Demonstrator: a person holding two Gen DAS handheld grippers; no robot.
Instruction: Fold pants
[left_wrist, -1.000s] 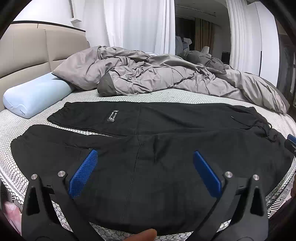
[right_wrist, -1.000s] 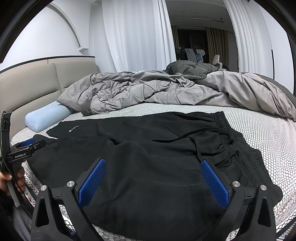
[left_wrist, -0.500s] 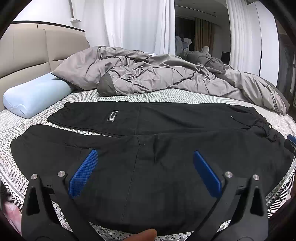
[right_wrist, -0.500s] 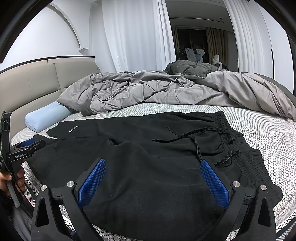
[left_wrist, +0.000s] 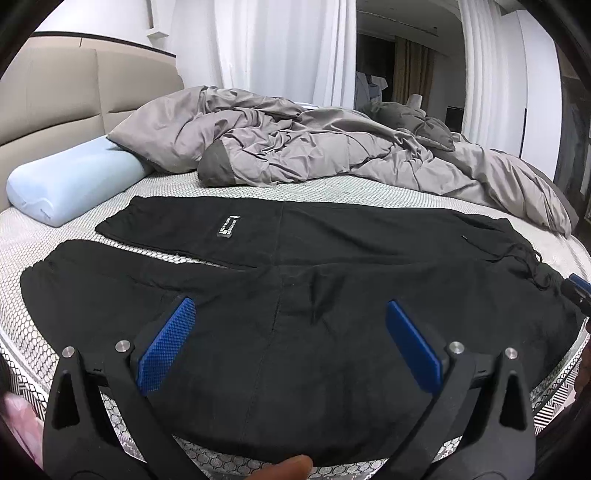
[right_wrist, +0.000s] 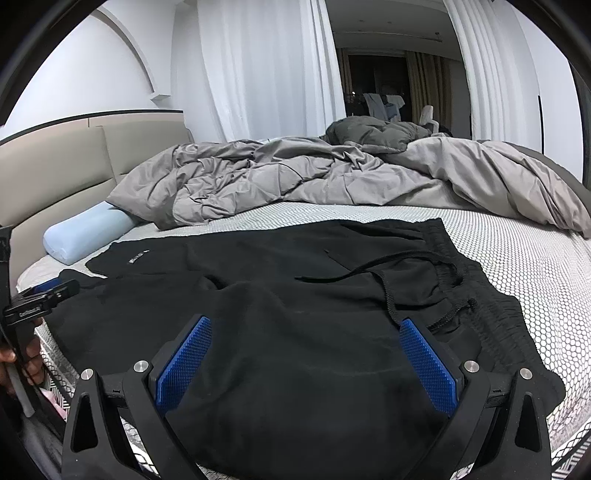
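Nothing has moved since the earlier frame: pants (left_wrist: 295, 295) lie flat on the bed (left_wrist: 369, 192) before the duvet (left_wrist: 295, 147), both the left gripper (left_wrist: 288, 339) and the right gripper (right_wrist: 306, 354) hover wide apart, and the first fold needs a grasp on the near leg.

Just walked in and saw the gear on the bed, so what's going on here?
A person holds a gripper in each hand over black pants spread flat on the bed, legs toward the blue pillow, waistband with its drawstring at the other end. The left gripper and right gripper both hover with jaws open, gripping nothing. No fold has been made yet.
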